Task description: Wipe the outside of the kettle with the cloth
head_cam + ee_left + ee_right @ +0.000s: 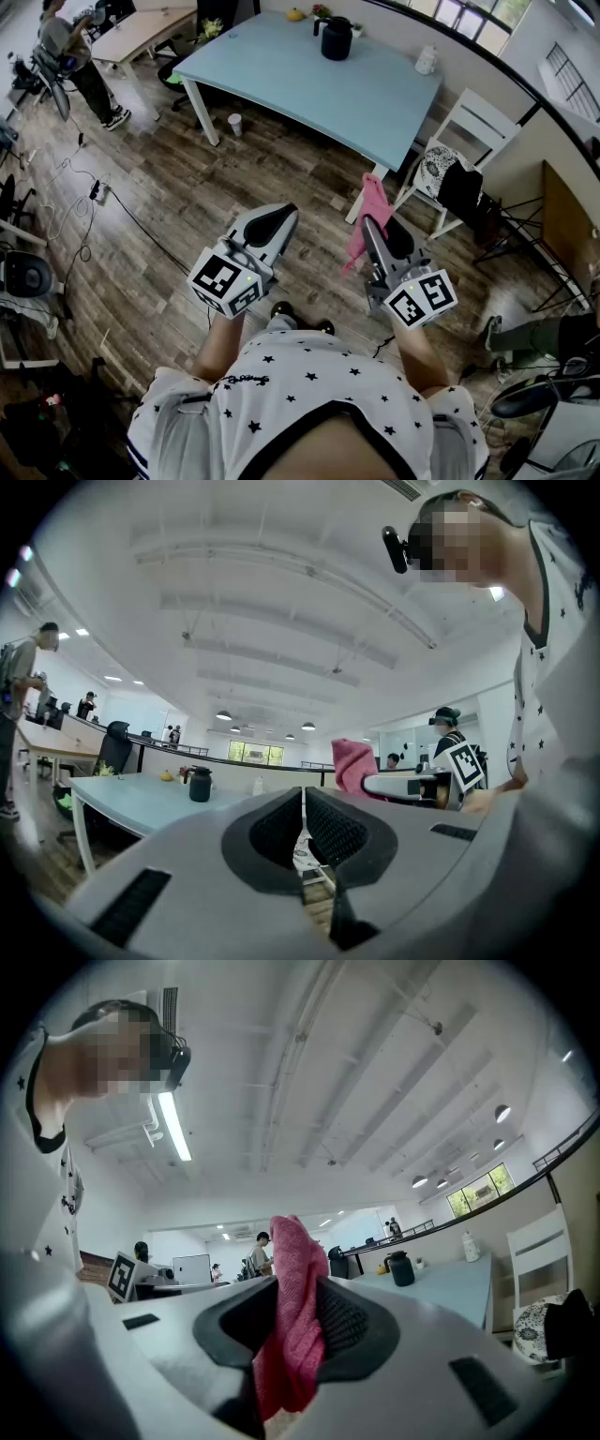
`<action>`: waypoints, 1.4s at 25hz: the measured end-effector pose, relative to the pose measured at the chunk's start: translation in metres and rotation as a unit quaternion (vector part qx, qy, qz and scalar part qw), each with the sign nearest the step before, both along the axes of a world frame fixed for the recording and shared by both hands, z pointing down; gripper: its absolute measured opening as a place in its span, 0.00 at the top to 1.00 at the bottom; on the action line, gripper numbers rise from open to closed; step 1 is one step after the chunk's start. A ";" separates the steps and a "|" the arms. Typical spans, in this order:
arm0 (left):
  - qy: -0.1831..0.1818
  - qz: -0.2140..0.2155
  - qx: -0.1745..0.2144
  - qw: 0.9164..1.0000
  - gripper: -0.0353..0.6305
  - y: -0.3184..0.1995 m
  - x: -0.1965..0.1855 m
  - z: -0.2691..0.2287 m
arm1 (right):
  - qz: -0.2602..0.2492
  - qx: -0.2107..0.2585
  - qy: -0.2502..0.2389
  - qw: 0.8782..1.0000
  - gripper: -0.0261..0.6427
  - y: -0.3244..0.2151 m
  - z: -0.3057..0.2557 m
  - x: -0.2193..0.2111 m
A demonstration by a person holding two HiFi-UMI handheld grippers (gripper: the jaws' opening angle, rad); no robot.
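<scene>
A black kettle (336,38) stands at the far side of a light blue table (309,84); it also shows small in the left gripper view as the kettle (200,784) and in the right gripper view as the kettle (400,1267). My right gripper (372,223) is shut on a pink cloth (368,219), which fills its jaws as the cloth (294,1316). My left gripper (282,218) is shut with nothing in it, jaws pressed together (303,829). Both grippers hang over the wooden floor, well short of the table.
A white chair (466,141) with dark clothing draped on it stands right of the table. A cup (234,124) sits on the floor by a table leg. A white bottle (427,60) and small items are on the tabletop. Cables run over the floor at left; a person (80,66) stands far left.
</scene>
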State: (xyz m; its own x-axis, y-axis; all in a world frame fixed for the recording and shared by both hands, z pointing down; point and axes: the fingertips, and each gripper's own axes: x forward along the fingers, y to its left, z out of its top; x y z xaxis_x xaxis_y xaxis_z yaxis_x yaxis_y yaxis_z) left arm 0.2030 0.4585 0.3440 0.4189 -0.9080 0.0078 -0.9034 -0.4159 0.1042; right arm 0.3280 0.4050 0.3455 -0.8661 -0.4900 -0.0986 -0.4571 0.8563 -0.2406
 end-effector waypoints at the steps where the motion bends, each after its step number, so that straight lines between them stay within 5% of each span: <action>1: -0.002 -0.001 0.000 1.000 0.89 -0.001 0.000 0.001 | 0.001 0.000 0.001 1.000 0.78 0.000 0.000 0.001; 17: -0.009 -0.011 0.005 1.000 0.89 -0.004 -0.032 0.002 | 0.004 -0.016 -0.026 1.000 0.78 -0.007 -0.004 -0.029; 35: -0.002 -0.033 0.004 0.999 0.89 0.010 -0.121 0.013 | -0.024 -0.044 -0.030 0.998 0.78 0.005 -0.001 -0.119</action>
State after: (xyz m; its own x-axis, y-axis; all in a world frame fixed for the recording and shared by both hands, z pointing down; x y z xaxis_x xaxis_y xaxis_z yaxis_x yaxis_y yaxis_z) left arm 0.0824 0.4687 0.3567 0.3584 -0.9336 0.0011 -0.9292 -0.3566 0.0974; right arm 0.2089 0.4099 0.3447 -0.8827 -0.4570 -0.1093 -0.3982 0.8511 -0.3422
